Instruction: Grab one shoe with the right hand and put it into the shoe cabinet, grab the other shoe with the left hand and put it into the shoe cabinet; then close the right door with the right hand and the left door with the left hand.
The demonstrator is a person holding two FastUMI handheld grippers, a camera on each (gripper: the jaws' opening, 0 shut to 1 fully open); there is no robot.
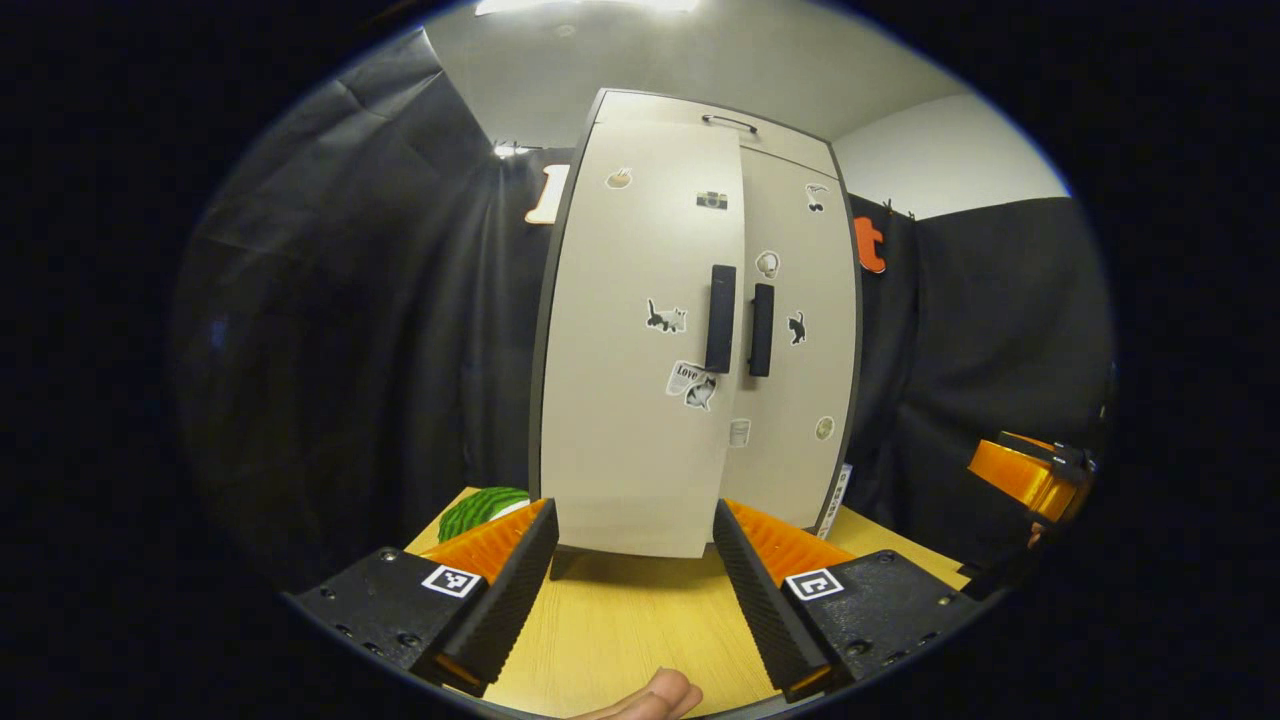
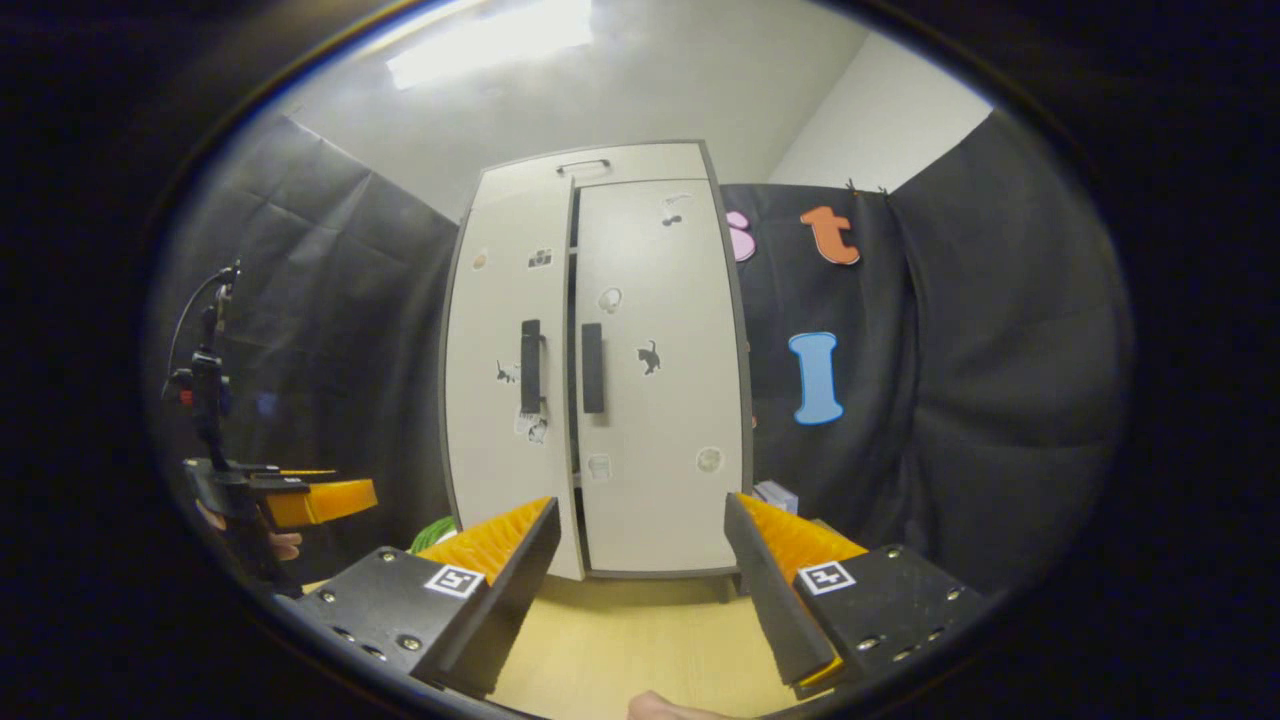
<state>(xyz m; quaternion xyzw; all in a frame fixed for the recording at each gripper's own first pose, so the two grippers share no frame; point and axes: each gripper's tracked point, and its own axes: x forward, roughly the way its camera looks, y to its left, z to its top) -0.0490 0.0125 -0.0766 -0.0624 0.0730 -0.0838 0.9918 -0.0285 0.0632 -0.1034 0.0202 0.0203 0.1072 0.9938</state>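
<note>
The beige shoe cabinet [image 1: 640, 300] stands on the wooden table [image 1: 620, 630], its doors dotted with stickers. Its right door [image 1: 800, 380] sits flush. The left door [image 1: 630, 400] stands slightly ajar, its free edge out in front of the right door, and in the right gripper view a dark gap shows beside the left door [image 2: 505, 400]. Each door carries a black handle [image 1: 720, 318]. My left gripper [image 1: 634, 512] is open just before the left door's bottom edge, holding nothing. My right gripper [image 2: 642, 505] is open in front of the cabinet [image 2: 600, 380], holding nothing.
A green striped object [image 1: 480, 507] lies at the cabinet's left foot. A small white box [image 2: 775, 495] sits at its right foot. The other gripper [image 1: 1030, 475] hovers off to the right in the left gripper view. A thumb [image 1: 650, 700] shows at the bottom edge.
</note>
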